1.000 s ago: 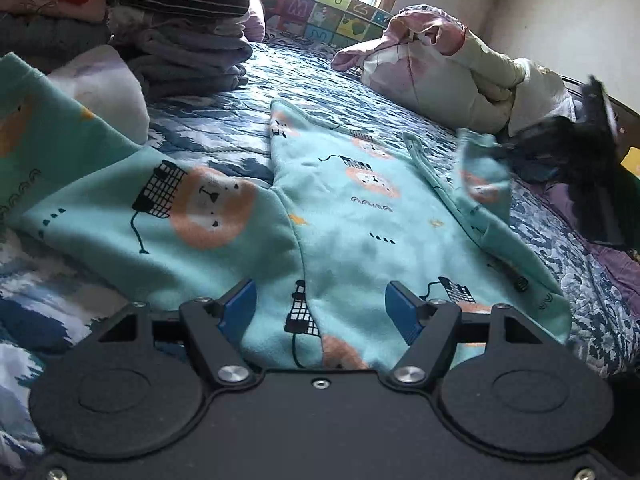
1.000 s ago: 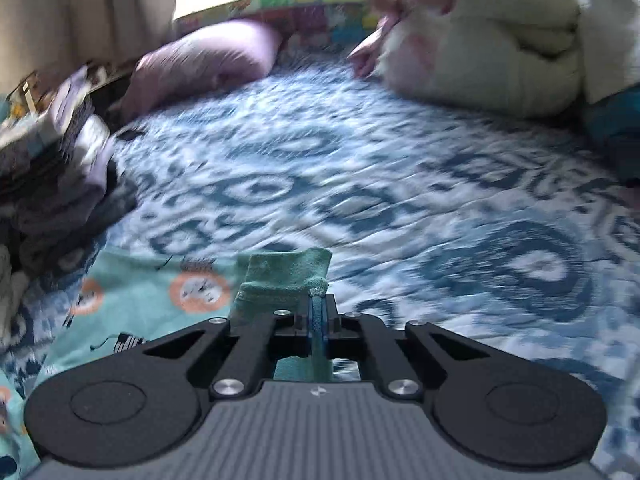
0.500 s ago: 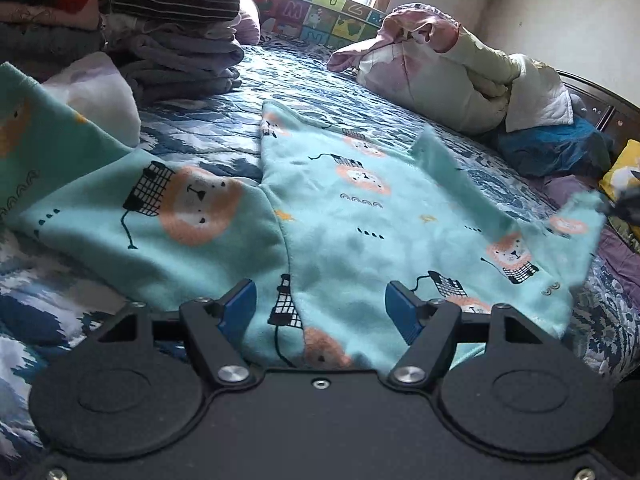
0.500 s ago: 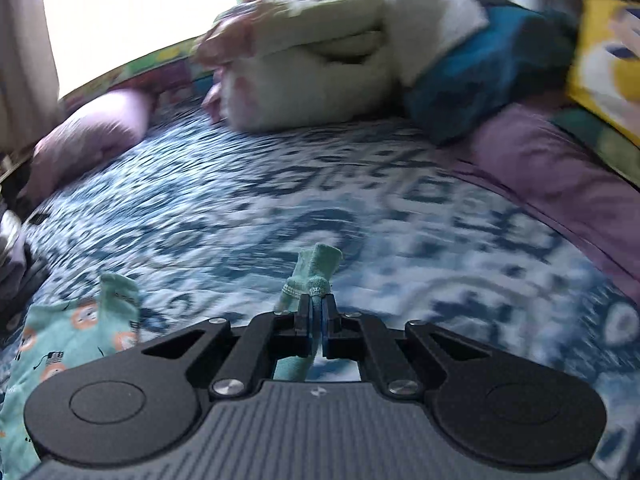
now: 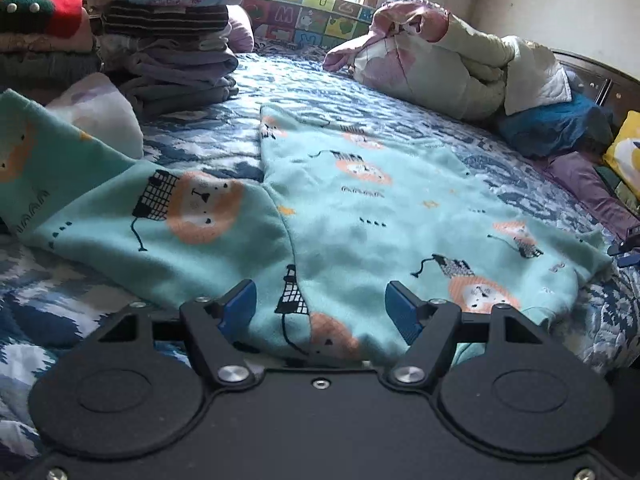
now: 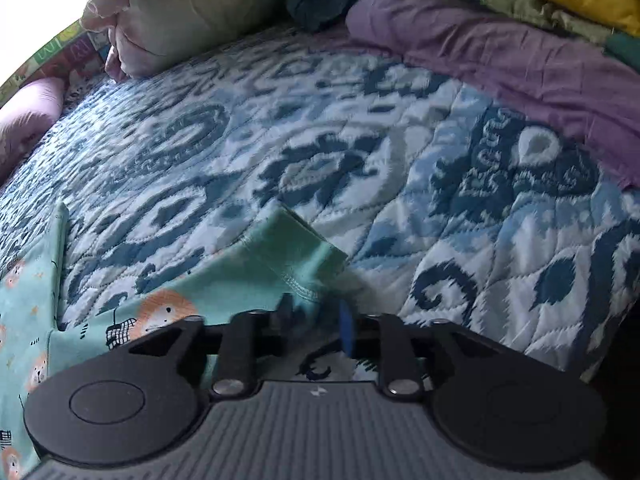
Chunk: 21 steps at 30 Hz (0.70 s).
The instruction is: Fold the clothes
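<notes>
A teal garment (image 5: pixel 360 208) printed with orange lions lies spread on the blue patterned quilt (image 6: pixel 320 140). My left gripper (image 5: pixel 322 308) hovers open over its near edge, and the cloth lies under the blue fingers (image 5: pixel 240 304) without being pinched. One sleeve stretches out to the right. Its cuff (image 6: pixel 296 256) rests on the quilt just ahead of my right gripper (image 6: pixel 316 320). That gripper's jaws are opening and the pads stand off the cuff. A tip of the right gripper (image 5: pixel 628 240) shows at the right edge of the left wrist view.
Stacks of folded clothes (image 5: pixel 172 40) stand at the back left beside a white bundle (image 5: pixel 100 112). A rolled comforter (image 5: pixel 440 64), a blue bundle (image 5: pixel 556 128), a purple sheet (image 6: pixel 500 64) and a yellow pillow (image 5: pixel 624 156) line the far right.
My right gripper, shut on the cuff, swung the sleeve out to the right and down onto the quilt, then its jaws parted. The left gripper stayed put and open.
</notes>
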### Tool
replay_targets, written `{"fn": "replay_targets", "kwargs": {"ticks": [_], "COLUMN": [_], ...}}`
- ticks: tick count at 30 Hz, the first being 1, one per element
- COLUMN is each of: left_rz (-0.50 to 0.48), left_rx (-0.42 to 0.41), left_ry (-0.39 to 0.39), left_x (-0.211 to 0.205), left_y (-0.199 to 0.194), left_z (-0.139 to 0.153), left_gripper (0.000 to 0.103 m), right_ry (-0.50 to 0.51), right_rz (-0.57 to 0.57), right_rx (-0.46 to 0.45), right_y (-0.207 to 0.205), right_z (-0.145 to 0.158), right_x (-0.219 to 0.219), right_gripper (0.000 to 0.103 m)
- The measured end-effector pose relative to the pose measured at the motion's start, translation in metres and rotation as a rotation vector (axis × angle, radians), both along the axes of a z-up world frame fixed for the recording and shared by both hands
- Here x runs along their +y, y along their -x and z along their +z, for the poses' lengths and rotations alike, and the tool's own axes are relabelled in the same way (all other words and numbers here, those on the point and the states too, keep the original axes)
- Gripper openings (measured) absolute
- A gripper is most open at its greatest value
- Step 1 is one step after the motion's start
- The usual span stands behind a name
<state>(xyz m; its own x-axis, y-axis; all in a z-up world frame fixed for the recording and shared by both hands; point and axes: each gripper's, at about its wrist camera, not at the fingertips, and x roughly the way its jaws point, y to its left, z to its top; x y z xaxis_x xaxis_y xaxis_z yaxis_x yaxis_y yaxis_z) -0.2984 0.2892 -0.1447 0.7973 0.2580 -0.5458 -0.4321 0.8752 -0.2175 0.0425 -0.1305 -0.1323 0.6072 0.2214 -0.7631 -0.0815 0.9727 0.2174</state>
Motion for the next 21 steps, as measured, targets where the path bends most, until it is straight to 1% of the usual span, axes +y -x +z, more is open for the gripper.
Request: {"fn": "replay_targets", "kwargs": {"ticks": [2,4,5,6,7,9,10,11,13,14,15,17,18,20,21], "left_rz": [0.0,-0.002,-0.004,-0.007,-0.008,-0.01,-0.014,-0.018,-0.025,-0.02,-0.003,0.041,0.063,0.105,0.126], "left_rx": [-0.019,-0.029,-0.031,-0.032,-0.029,-0.024,-0.019,-0.016,-0.009,-0.006,-0.002,-0.007,-0.01,-0.01,-0.008], "left_ry": [-0.002,-0.008,-0.01,-0.011,-0.01,0.002,0.025,0.06,0.126,0.152,0.191,0.268,0.306,0.384,0.429], "left_x": [-0.001,-0.004,-0.005,-0.006,-0.006,-0.006,-0.006,-0.005,-0.004,-0.005,-0.003,0.003,0.007,0.014,0.019], "left_y": [0.002,0.003,0.003,0.003,0.004,0.004,0.006,0.007,0.01,0.011,0.013,0.021,0.025,0.032,0.036], "left_z": [0.004,0.007,0.008,0.009,0.009,0.009,0.009,0.01,0.013,0.014,0.015,0.017,0.018,0.018,0.017], "left_gripper": [0.071,0.071,0.071,0.071,0.071,0.071,0.071,0.071,0.071,0.071,0.071,0.071,0.071,0.071,0.071], "right_ry": [0.014,0.016,0.008,-0.01,-0.025,-0.051,-0.063,-0.104,-0.221,-0.296,-0.338,-0.357,-0.388,-0.471,-0.5], "right_rz": [0.006,0.04,0.061,0.087,0.107,0.142,0.159,0.155,0.126,0.112,0.098,0.067,0.06,0.061,0.08], "right_rx": [-0.032,-0.048,-0.045,-0.038,-0.024,0.009,0.026,0.053,0.118,0.156,0.175,0.184,0.197,0.23,0.248], "right_y": [0.008,0.015,0.019,0.025,0.03,0.039,0.044,0.047,0.048,0.048,0.052,0.056,0.059,0.067,0.073], "right_z": [0.012,0.025,0.029,0.032,0.032,0.028,0.026,0.021,0.011,0.006,0.001,-0.009,-0.014,-0.024,-0.026], "right_x": [0.005,0.011,0.014,0.018,0.022,0.03,0.033,0.033,0.024,0.019,0.018,0.019,0.02,0.023,0.029], "right_gripper": [0.042,0.05,0.051,0.055,0.062,0.071,0.071,0.071,0.071,0.071,0.07,0.067,0.066,0.066,0.066]}}
